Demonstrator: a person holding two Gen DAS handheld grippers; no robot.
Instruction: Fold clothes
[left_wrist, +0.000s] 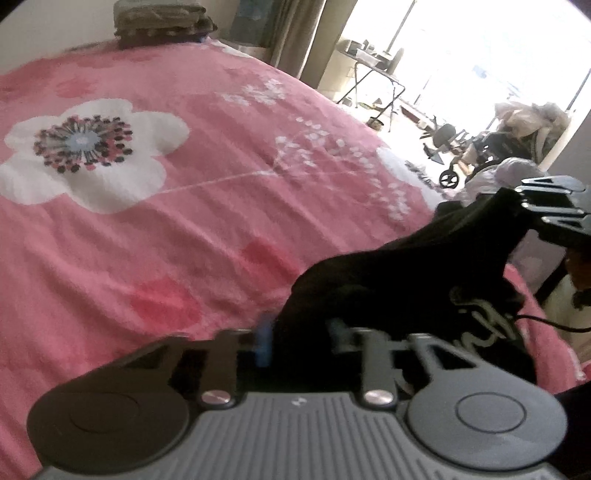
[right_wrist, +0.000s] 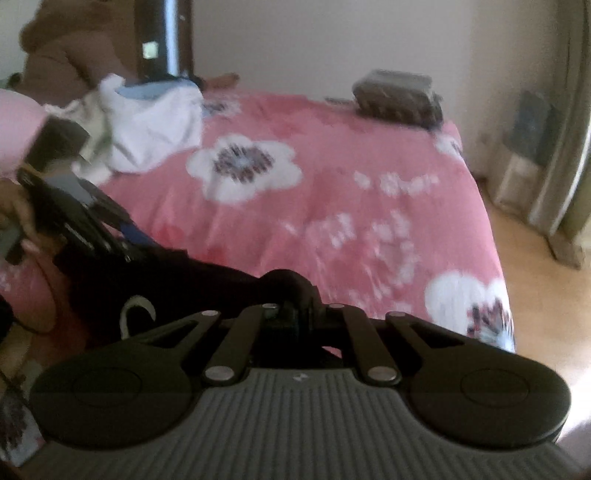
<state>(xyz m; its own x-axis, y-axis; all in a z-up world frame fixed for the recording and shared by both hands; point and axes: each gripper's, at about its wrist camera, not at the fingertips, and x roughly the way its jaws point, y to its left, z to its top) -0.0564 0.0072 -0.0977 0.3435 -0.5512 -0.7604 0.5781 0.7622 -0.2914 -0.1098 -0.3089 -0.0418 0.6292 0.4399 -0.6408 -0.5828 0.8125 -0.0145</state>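
A black garment (left_wrist: 406, 280) with white script lettering hangs stretched between both grippers above the pink floral bedspread (left_wrist: 166, 229). In the left wrist view, my left gripper (left_wrist: 301, 336) shows blue-padded fingers (left_wrist: 264, 341) with black cloth bunched between them. The right gripper (left_wrist: 528, 206) pinches the garment's far raised corner at the right edge. In the right wrist view, my right gripper (right_wrist: 303, 306) is shut on a fold of the black garment (right_wrist: 192, 284), and the left gripper (right_wrist: 129, 243) holds the other end at the left, gripped by a hand (right_wrist: 22, 221).
A stack of folded olive and dark clothes (right_wrist: 399, 96) sits at the bed's far corner. A pile of white clothes (right_wrist: 147, 122) lies at the far left. The bed edge drops to a wooden floor (right_wrist: 535, 266) on the right. A wheeled stroller (left_wrist: 480, 155) stands past the bed.
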